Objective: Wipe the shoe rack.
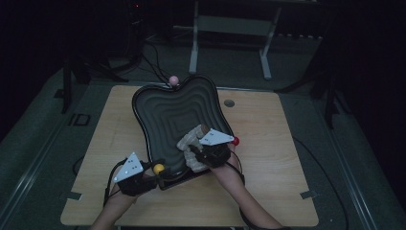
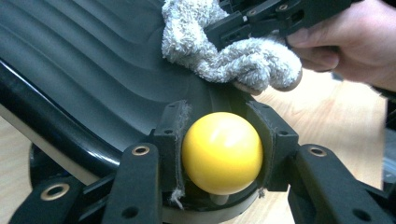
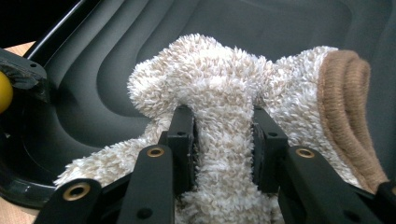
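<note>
Item 1: dark ribbed tray [image 1: 167,112] with a wavy rim, tilted up on the wooden bench [image 1: 268,158]; its near corner carries a yellow ball knob [image 2: 222,151]; a pink knob [image 1: 174,79] sits at the far rim and a red knob [image 1: 235,141] at the right rim.
Item 2: left gripper [image 2: 222,154]; jaws closed around the yellow ball knob, pads pressing its 2 sides, steadying the tray.
Item 3: right gripper [image 3: 223,140]; jaws pinching a fold of the fluffy beige sock [image 3: 219,84], brown cuff to one side; the sock lies against the tray's near-right inner surface.
Status, as judged: wiping of the tray is under way; the sock is at the lower right ribs; the centre and far ribs appear yet to be covered; no dirt can be made out in the dim light.
</note>
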